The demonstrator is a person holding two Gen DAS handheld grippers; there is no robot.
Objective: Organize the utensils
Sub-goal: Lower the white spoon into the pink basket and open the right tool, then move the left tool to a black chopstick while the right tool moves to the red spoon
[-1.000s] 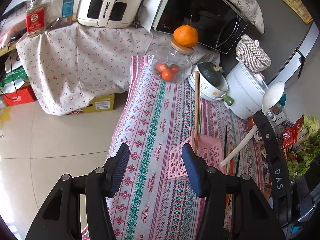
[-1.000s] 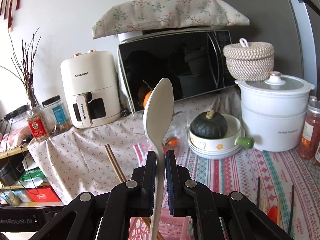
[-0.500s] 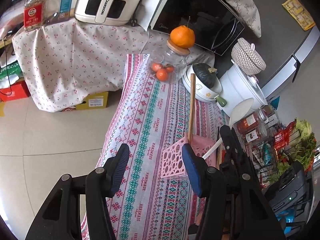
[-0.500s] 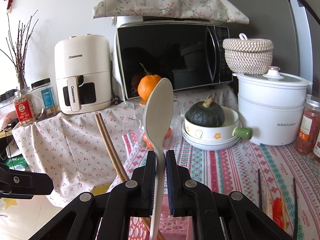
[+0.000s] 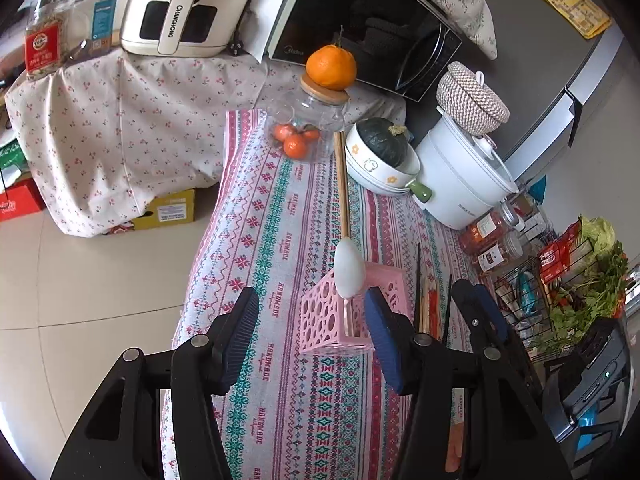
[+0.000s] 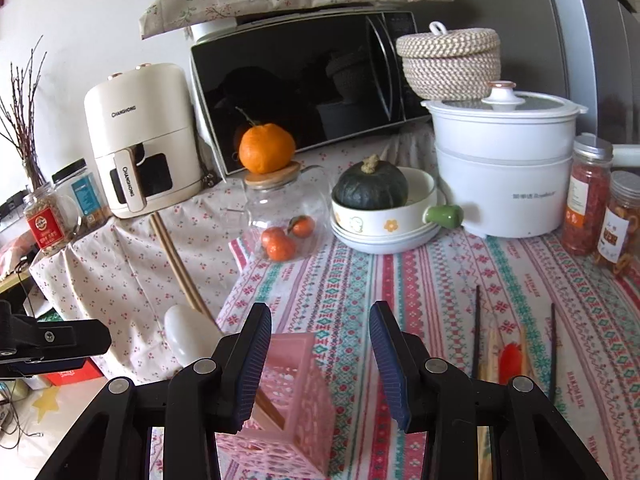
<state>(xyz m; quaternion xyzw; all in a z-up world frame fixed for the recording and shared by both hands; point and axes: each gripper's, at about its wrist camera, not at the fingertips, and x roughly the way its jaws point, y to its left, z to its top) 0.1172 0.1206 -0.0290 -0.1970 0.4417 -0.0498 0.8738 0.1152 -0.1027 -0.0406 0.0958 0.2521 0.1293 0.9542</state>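
Observation:
A pink perforated holder (image 5: 336, 316) stands on the patterned tablecloth and also shows in the right wrist view (image 6: 288, 392). A white spoon (image 5: 349, 268) stands in it, bowl up, beside wooden chopsticks (image 5: 342, 184); both show in the right wrist view, the spoon (image 6: 188, 336) and the chopsticks (image 6: 176, 260). My left gripper (image 5: 308, 336) is open and empty, just in front of the holder. My right gripper (image 6: 320, 352) is open and empty, above the holder. Loose dark chopsticks (image 6: 476, 328) and a red utensil (image 6: 510, 360) lie on the cloth to the right.
A glass jar of tangerines (image 6: 280, 216) with an orange on its lid, a bowl with a green squash (image 6: 372, 196), a white pot (image 6: 500, 164) and jars (image 6: 584, 196) stand behind. A microwave (image 6: 312, 88) and air fryer (image 6: 140, 136) are at the back. The table's left edge (image 5: 200, 248) drops to the floor.
My right gripper has opened and let go of the white spoon, which now stands in the pink holder. The left gripper stays open near the holder.

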